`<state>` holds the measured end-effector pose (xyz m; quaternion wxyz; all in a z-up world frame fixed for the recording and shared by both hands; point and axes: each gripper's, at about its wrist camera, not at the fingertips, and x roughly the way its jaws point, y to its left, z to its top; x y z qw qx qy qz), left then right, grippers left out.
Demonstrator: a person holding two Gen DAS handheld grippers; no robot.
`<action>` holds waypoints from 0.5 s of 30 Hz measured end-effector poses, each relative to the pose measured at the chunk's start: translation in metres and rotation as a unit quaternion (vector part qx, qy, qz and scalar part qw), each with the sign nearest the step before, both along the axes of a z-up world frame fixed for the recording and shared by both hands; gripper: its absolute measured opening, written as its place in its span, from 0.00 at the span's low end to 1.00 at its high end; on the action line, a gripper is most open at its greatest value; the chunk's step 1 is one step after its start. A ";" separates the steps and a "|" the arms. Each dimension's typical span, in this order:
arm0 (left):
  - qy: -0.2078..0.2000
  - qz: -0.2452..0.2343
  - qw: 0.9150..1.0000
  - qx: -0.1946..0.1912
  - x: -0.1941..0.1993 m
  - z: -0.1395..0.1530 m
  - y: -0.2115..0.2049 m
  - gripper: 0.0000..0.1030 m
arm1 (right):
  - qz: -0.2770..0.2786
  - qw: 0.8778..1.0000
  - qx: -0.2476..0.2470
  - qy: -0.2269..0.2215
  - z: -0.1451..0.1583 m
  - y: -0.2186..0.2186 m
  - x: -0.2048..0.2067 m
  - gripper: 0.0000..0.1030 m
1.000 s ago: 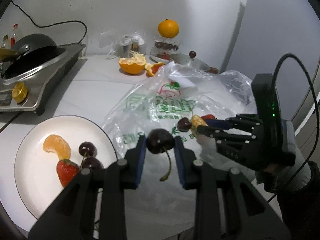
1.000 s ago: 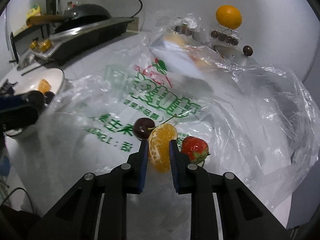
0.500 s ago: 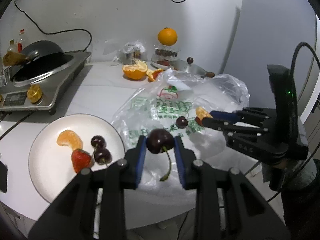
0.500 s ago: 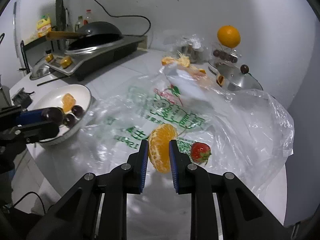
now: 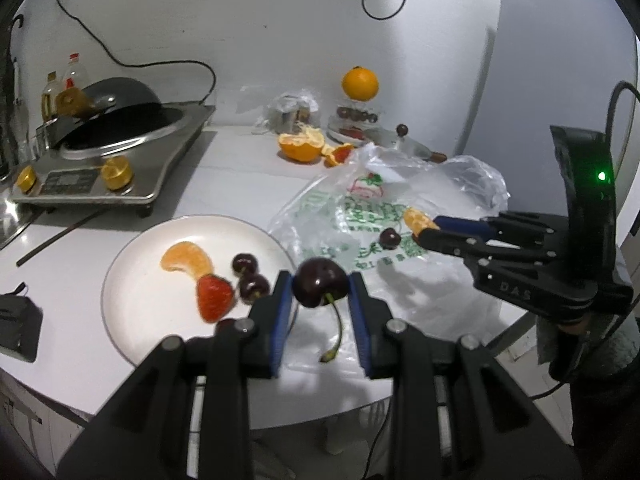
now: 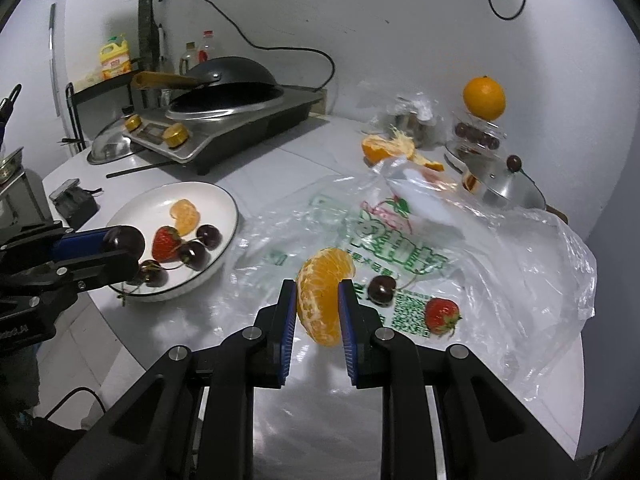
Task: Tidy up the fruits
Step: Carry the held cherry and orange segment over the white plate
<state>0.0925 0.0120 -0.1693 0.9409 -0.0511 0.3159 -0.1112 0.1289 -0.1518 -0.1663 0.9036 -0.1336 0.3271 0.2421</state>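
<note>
My left gripper is shut on a dark cherry with its stem hanging down, held above the near right rim of the white plate. The plate holds an orange segment, a strawberry and cherries. My right gripper is shut on a peeled orange segment, raised above the plastic bag. On the bag lie a cherry and a strawberry. The right gripper also shows in the left wrist view, and the left gripper in the right wrist view.
An induction cooker with a wok stands at the back left. A halved orange with peel, a whole orange on a glass stand and a pot lid stand at the back. A black device lies left of the plate. The table edge is near.
Both grippers have lifted and drawn back from the bag with their fruit. The left gripper has moved towards the plate; the right has carried the orange segment up off the bag.
</note>
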 end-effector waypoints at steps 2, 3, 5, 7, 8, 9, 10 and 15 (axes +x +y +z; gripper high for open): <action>0.000 0.006 1.000 -0.001 -0.003 0.000 0.006 0.28 | 0.006 1.000 0.000 -0.001 0.000 0.004 -0.001 0.22; 0.000 0.009 1.000 -0.001 -0.004 -0.001 0.009 0.28 | 0.009 1.000 0.000 -0.001 0.001 0.007 -0.002 0.22; 0.000 0.016 1.000 -0.002 -0.006 -0.002 0.016 0.28 | 0.015 1.000 0.000 -0.002 0.001 0.012 -0.004 0.22; 0.001 0.021 1.000 -0.003 -0.008 -0.003 0.022 0.28 | 0.019 1.000 0.002 -0.003 0.002 0.017 -0.006 0.22; 0.001 0.024 1.000 -0.003 -0.008 -0.003 0.024 0.28 | 0.022 1.000 0.003 -0.003 0.002 0.020 -0.006 0.22; 0.001 0.027 1.000 -0.003 -0.008 -0.003 0.027 0.28 | 0.025 1.000 0.004 -0.003 0.002 0.022 -0.007 0.22; 0.001 0.030 1.000 -0.004 -0.009 -0.004 0.031 0.28 | 0.027 1.000 0.004 -0.002 0.002 0.024 -0.007 0.22; 0.003 0.040 0.999 -0.006 -0.009 -0.008 0.040 0.28 | 0.041 0.999 0.004 0.000 0.000 0.036 -0.009 0.22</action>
